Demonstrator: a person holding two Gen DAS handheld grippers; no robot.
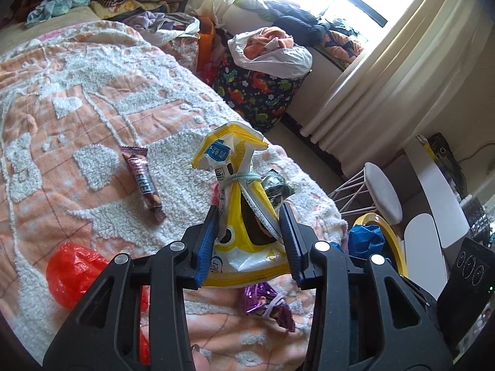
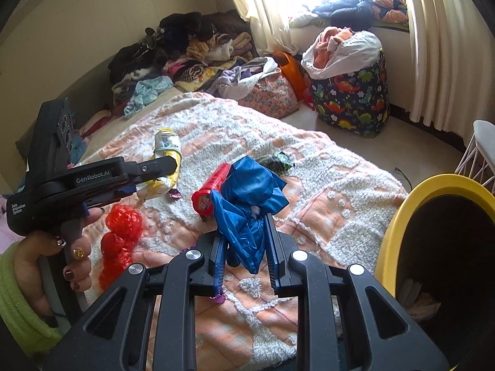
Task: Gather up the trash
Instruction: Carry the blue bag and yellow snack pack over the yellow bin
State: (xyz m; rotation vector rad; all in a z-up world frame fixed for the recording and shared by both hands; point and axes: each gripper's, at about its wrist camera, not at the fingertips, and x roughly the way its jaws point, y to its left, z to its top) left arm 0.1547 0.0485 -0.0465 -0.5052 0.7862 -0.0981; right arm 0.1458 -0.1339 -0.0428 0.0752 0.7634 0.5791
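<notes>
A yellow snack bag (image 1: 244,216) and a blue plastic bag (image 2: 247,204) are being clamped in the left tool (image 1: 250,235) and right tool (image 2: 244,247), while several wrappers are still being left on the bed (image 1: 77,92).

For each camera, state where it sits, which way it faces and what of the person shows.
Left wrist: on the left gripper, facing down over the bed toward the window; its fingers grip a yellow snack bag.
Right wrist: on the right gripper, holding a blue plastic bag; the person's left hand shows.
Shared: bed, yellow snack bag, yellow bin.
</notes>
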